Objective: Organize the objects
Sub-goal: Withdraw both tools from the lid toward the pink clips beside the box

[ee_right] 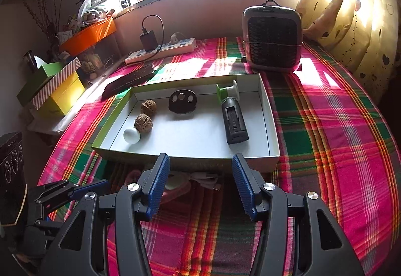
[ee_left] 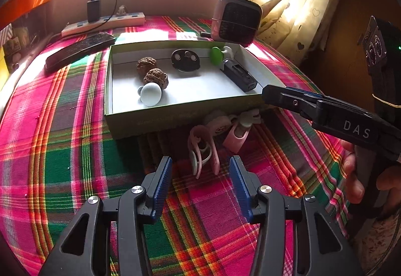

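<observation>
done: walnuts (ee_left: 151, 71), white knob (ee_left: 150, 93), black device (ee_left: 239, 75) in tray (ee_left: 175, 110) mid-counter | left: pink clips (ee_left: 208, 148) on cloth at tray's near edge | left claw (ee_left: 200, 168) released, empty | right claw (ee_right: 200, 170) released, empty

A woven plaid cloth (ee_left: 62, 150) in pink, green and orange covers the table, matt and finely ribbed. The shallow white box (ee_right: 272, 123) looks like smooth matt cardboard. Inside it, at nine o'clock, two brown walnuts (ee_left: 155, 78) are rough and wrinkled; beside them a white round knob (ee_left: 150, 94) looks like smooth, slightly glossy plastic.
</observation>
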Demonstrator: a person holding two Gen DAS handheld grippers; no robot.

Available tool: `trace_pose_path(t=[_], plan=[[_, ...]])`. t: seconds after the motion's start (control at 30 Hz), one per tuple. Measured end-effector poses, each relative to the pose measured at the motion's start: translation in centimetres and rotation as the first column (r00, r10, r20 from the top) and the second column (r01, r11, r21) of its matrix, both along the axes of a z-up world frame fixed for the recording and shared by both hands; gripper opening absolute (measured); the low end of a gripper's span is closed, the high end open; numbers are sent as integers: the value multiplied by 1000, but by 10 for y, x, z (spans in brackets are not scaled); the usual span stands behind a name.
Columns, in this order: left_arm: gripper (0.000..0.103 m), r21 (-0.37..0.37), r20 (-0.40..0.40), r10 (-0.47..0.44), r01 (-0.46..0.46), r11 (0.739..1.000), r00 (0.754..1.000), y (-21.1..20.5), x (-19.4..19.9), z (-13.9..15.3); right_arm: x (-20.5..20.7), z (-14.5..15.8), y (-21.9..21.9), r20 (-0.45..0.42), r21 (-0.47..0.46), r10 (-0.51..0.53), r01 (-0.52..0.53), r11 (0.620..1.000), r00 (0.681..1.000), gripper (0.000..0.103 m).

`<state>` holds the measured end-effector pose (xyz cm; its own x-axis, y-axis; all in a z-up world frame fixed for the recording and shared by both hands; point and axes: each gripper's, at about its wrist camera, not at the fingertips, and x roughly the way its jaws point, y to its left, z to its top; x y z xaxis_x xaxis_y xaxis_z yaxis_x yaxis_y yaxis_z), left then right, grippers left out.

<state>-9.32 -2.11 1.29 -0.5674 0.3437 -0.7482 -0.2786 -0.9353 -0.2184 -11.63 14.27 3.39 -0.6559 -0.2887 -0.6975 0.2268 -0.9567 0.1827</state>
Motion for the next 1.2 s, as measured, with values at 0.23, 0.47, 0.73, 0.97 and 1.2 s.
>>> trace_pose_path(t=[0.23, 0.47, 0.73, 0.97, 1.2], plan=[[46, -29, -1, 10, -10, 1000, 1000, 3, -9, -4, 6, -12, 11, 40, 4, -35, 35, 999, 999, 53], [46, -22, -9, 17, -17, 1000, 1000, -2, -20, -4, 10, -14, 0, 55, 35, -29, 27, 999, 998, 53], [46, -5, -10, 12, -12, 1000, 1000, -13, -19, -5, 10, -18, -29, 71, 34, -7, 4, 999, 997, 53], [46, 1, -15, 4, -4, 1000, 1000, -24, -18, -7, 0, -24, -39, 85, 44, -37, 34, 998, 996, 58], [46, 59, -5, -1, 1, 998, 1000, -32, -21, -8, 0, -28, -37, 119, 51, -59, 54, 997, 991, 63]])
